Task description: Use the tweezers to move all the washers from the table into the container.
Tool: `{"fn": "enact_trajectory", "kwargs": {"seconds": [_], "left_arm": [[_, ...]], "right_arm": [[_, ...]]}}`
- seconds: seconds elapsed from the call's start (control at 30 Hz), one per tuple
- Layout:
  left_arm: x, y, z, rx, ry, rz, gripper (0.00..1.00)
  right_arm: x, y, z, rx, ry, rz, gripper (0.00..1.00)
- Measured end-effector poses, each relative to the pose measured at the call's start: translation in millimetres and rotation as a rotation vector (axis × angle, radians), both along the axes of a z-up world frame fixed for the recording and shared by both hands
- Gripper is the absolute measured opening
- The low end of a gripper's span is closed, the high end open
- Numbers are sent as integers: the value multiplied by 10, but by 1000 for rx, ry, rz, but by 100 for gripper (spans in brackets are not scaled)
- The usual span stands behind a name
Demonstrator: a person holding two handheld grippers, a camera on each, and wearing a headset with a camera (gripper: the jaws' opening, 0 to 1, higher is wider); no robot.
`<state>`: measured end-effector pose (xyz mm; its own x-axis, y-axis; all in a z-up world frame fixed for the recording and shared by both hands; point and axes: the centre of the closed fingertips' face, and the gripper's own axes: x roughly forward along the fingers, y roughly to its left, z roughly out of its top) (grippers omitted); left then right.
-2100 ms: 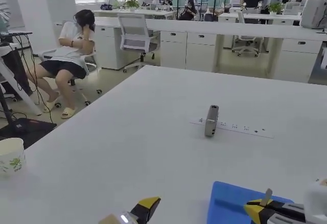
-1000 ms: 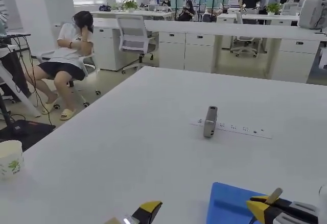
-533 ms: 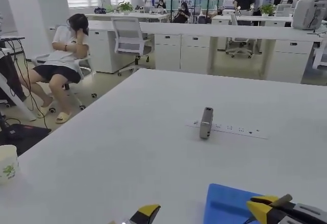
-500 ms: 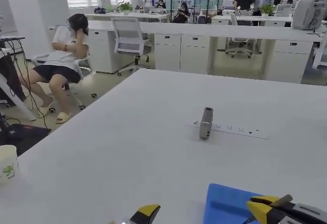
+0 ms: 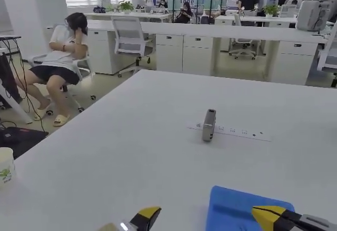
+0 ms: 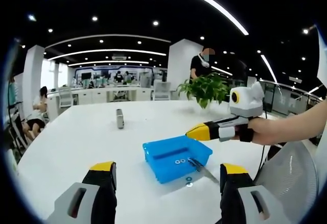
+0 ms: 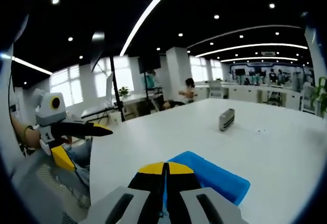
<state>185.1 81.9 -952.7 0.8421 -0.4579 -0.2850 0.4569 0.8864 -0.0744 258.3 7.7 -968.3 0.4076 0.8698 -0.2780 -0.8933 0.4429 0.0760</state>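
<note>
- The left tool (image 6: 167, 167) is held wide open, its two yellow-tipped jaws well apart, and nothing is gripped between them.
- The right tool (image 7: 164, 167) is seen with its jaws pressed together. Nothing can be made out between them.
- In the left gripper view the right tool is carried by a hand (image 6: 263, 130) above the far right side of the container (image 6: 168, 164).
- The container is a shallow blue tray set on the white counter (image 5: 131, 152), near the edge closest to the person.
- Washers (image 6: 179, 160) are seen inside the container, near its middle.
- Another washer (image 6: 189, 184) is left on the counter, just beside the container's near right corner.
- The tweezers (image 6: 204, 170) are laid on the counter by that same corner, with one end at the container's rim. Whether rim and tweezers touch cannot be told.
- A white power strip (image 5: 239, 132) is placed farther back on the counter, with a grey adapter (image 5: 209, 124) standing at its left end. The marks printed on the strip are too small to be read.
- A paper cup (image 5: 5, 165) with a green print is set at the counter's left edge. No lettering on it can be read.
- A seated person (image 5: 60, 57) is seen on a chair beyond the counter.
</note>
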Motion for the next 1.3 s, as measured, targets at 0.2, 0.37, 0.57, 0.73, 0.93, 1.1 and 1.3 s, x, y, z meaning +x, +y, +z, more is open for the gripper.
{"fn": "enact_trajectory", "kwargs": {"seconds": [0.2,0.37,0.57,0.73,0.93,1.1,1.3], "left_arm": [[-2,5,12,4,-6,5,84],[-1,13,17,-7,-5,8,84],[0,67,-41,22,19,29,76],[6,117,-62,24,30,48,71],[3,102,-61,21,29,40,70],[1,103,-63,23,31,39,68],[-7,88,-66,26,32,27,64]], "right_arm": [[10,-71,-16,13,13,-42,0],[63,-181,-106,-1,44,-74,0],[41,-229,-262,-23,80,-93,0],[-45,-186,-310,-23,97,-80,0],[-56,-170,-298,-12,107,-78,0],[-141,-137,-266,-4,107,-60,0],[-391,-85,-277,-7,130,-8,0]]}}
